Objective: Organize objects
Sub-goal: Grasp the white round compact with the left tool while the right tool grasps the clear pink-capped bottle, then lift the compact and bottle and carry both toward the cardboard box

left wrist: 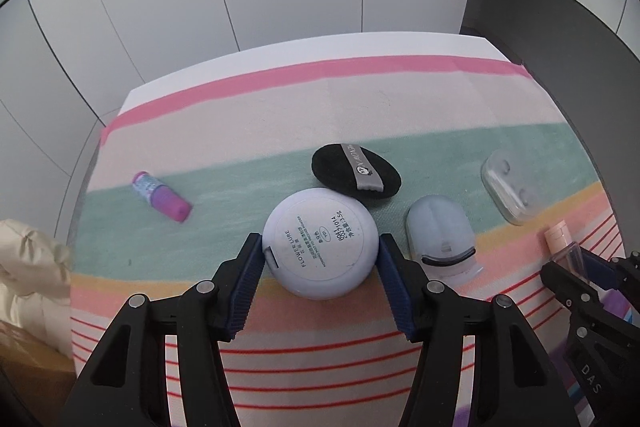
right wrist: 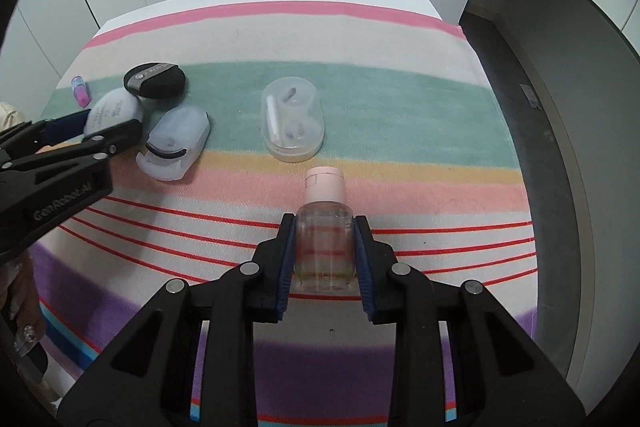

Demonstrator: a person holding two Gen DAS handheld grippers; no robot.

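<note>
- Landmark: the round powder compact (left wrist: 320,241), lying label-up on the striped cloth (left wrist: 280,107).
- Left of the compact: a purple tube (left wrist: 162,197) lies on the green band, well apart, long axis slanting away to the left.
- At the compact: the left gripper (left wrist: 320,251) has its blue pads on the case's two sides — half open, closed on the case. The compact sits at the finger tips, projecting forward of them.
- Just behind the compact: a black powder puff (left wrist: 356,169), nearly touching its far edge.
- Just right of the compact: a pale-blue eyelash curler case (left wrist: 440,235), then a clear lens case (left wrist: 510,187) farther right.
- Far right of the compact: the right gripper (right wrist: 325,247) is clamped on a clear bottle (right wrist: 324,251) with a pink cap (right wrist: 324,185). The bottle's long axis runs along the fingers, cap pointing forward — the body is squarely between the pads.
- Judgement: each hand holds one item; either lift should go straight up, since the puff and curler case crowd the compact.
</note>
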